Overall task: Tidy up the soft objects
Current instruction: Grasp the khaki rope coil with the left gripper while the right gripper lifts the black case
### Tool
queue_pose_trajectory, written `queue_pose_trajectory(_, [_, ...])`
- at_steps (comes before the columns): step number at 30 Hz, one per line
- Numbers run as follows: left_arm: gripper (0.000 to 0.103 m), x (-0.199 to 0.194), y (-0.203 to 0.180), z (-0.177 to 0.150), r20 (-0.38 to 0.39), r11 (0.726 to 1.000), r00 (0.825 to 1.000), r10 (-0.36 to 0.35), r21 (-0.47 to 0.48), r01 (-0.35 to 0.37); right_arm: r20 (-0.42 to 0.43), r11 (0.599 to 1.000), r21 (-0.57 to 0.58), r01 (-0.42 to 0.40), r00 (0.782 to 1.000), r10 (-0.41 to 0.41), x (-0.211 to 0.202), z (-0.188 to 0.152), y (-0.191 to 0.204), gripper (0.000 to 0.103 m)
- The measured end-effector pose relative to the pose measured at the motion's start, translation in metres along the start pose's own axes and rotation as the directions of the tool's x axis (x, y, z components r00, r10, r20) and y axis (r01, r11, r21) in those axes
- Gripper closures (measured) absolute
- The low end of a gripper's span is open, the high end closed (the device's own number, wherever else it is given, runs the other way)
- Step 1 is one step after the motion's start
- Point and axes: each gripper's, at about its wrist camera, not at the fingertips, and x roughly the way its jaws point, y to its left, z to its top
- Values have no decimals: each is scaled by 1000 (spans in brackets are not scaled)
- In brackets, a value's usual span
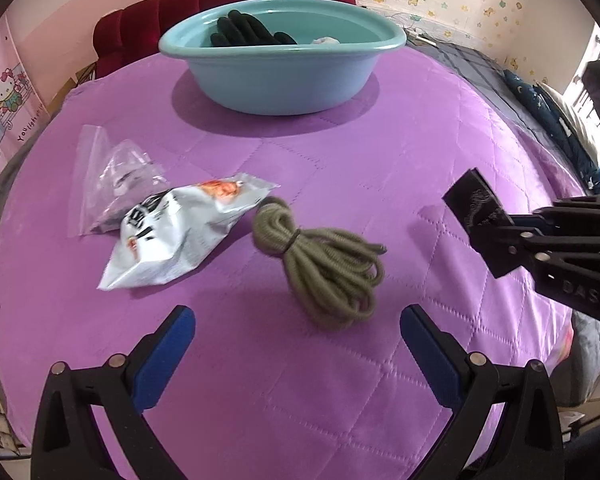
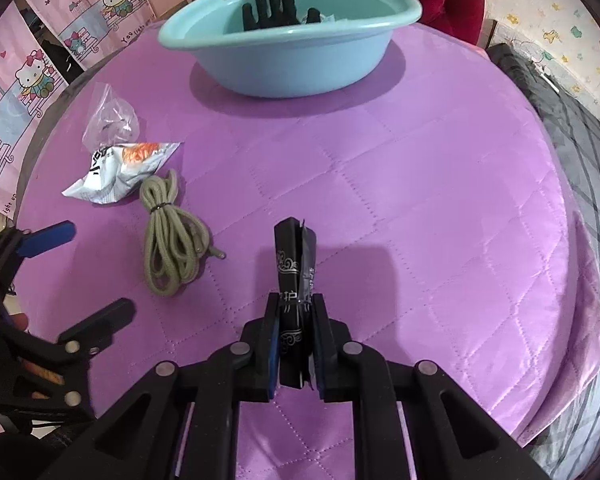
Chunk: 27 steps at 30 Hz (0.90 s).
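A light blue basin [image 1: 284, 80] [image 2: 296, 64] stands at the far side of the purple quilted table and holds a black glove [image 1: 248, 32] [image 2: 276, 8] and something white. My right gripper [image 2: 296, 304] [image 1: 496, 236] is shut on a black packet [image 2: 294, 264] [image 1: 474, 200] and holds it above the table. My left gripper [image 1: 296, 320] [image 2: 84, 276] is open and empty, just short of a coiled olive rope [image 1: 320, 268] [image 2: 172, 232]. A silver snack bag [image 1: 180, 232] [image 2: 120, 172] and a clear plastic bag [image 1: 112, 184] [image 2: 112, 120] lie left of the rope.
The purple quilted cloth [image 1: 340, 360] [image 2: 420, 200] covers a round table. A red padded chair [image 1: 220, 0] stands behind the basin. Dark bedding [image 1: 540, 100] lies at the right, and cartoon posters [image 2: 28, 72] hang at the left.
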Motion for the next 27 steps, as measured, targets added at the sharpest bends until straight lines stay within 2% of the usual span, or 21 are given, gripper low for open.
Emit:
queue_pose_trajectory(12, [2, 31, -7, 22, -24, 999, 1000, -18, -44, 17, 29, 1000, -9, 24, 999, -23, -13, -8, -8, 89])
queue_pose_trajectory(14, [9, 35, -8, 26, -26, 999, 1000, -18, -42, 17, 28, 1000, -11, 27, 999, -27, -12, -9, -10, 89])
queue_pose_trajectory(16, [23, 41, -10, 30, -36, 999, 999, -12, -40, 11, 28, 999, -8, 32, 999, -31, -10, -10, -11, 89])
queue_pose_trajectory(18, [29, 44, -12, 33, -44, 999, 999, -27, -39, 26, 29, 1000, -2, 30, 999, -30, -8, -10, -11, 89])
queue_pose_trajectory(20, [44, 46, -15, 34, -43, 999, 998, -44, -23, 43, 31, 999, -5, 32, 999, -32, -9, -10, -10, 89])
queue_pose_trajectory(21, [55, 46, -18, 34, -39, 999, 999, -35, -5, 35, 31, 999, -7, 33, 999, -33, -10, -11, -10, 89])
queue_pose_trajectory(22, [71, 46, -19, 35, -36, 999, 999, -36, 3, 37, 29, 1000, -6, 31, 999, -30, -10, -11, -10, 89])
queue_pose_trajectory(24, [90, 44, -17, 35, -38, 998, 997, -62, -5, 62, 32, 1000, -1, 27, 999, -27, -12, -12, -10, 89])
queue_pose_trajectory(27, [93, 37, -11, 34, -41, 996, 996, -84, -27, 83, 40, 1000, 3, 30, 999, -30, -16, -14, -10, 88])
